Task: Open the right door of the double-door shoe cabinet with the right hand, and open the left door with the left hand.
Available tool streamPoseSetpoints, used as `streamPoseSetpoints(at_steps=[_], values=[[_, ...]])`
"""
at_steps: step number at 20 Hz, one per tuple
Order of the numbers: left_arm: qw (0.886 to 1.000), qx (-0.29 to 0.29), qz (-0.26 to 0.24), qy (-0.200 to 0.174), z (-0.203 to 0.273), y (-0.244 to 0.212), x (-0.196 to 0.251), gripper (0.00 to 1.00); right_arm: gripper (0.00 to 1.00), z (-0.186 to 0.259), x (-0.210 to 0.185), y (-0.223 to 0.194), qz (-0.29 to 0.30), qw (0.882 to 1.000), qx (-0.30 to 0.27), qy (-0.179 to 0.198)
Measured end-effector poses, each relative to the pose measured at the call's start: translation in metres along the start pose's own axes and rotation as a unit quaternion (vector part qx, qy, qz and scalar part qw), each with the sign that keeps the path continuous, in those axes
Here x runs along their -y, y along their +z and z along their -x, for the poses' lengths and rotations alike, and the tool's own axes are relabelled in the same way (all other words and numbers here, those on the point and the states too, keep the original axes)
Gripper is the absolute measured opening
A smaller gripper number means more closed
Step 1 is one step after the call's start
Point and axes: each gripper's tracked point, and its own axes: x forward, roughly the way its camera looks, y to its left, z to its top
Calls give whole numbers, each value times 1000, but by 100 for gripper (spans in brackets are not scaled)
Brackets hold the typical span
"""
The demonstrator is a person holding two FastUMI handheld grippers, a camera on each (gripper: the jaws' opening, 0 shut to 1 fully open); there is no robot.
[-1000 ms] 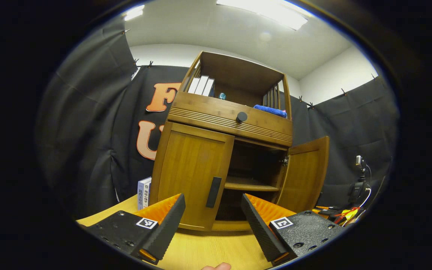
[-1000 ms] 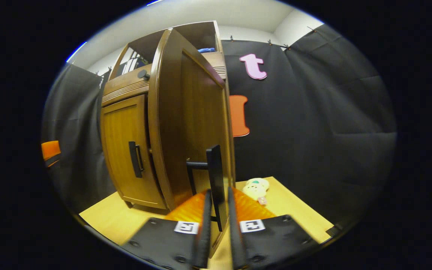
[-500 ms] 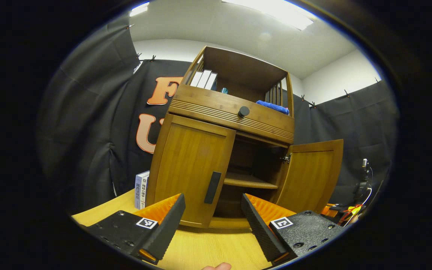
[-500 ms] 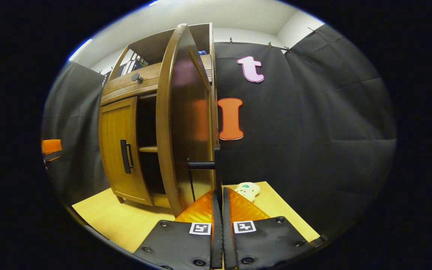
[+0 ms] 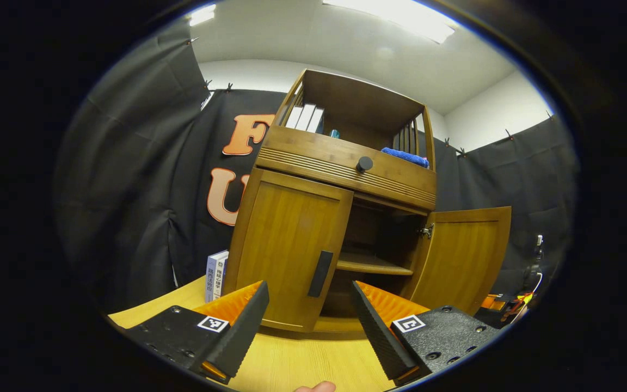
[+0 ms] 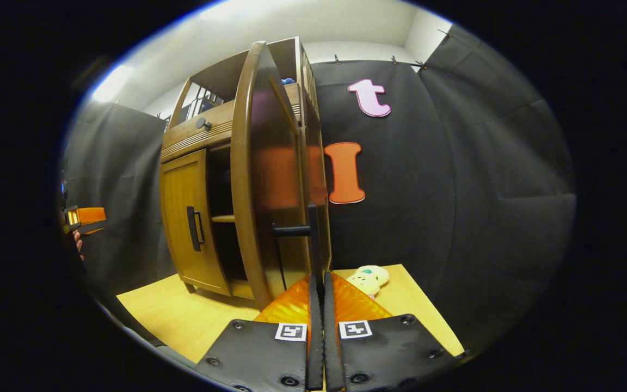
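Since 1 second ago you have swung the right door wider; it now stands well open. Your right gripper has its fingers pressed together on the right door handle, pinching its bar. Your left gripper is spread apart, holding nothing, and has stayed in front of the shut left door, with that door's handle between and beyond the fingertips, not touching.

The shoe cabinet stands on the table. Its opened lower bay shows 1 bare shelf. The open top compartment holds upright books on the left and a blue cloth on the right. A plush toy lies on the table beside the right door.
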Motion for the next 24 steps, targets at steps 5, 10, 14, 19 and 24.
streamPoseSetpoints(at_steps=[5,10,14,19,24], values=[[1000,-8,-13,0,-3,-7,-2,94,15,31,13,-20,-13,999,-23,-36],[1000,-27,2,-7,-9,-20,-1,95,8,70,14,3,-4,996,-4,-86],[1000,-24,-16,-9,-8,-18,-24,94,8,100,-10,47,8,994,30,-101],[1000,-1,-24,1,-27,2,-39,94,9,110,-58,86,15,995,62,-81],[1000,5,8,-27,-53,24,-36,92,5,99,-93,106,13,996,73,-46]])
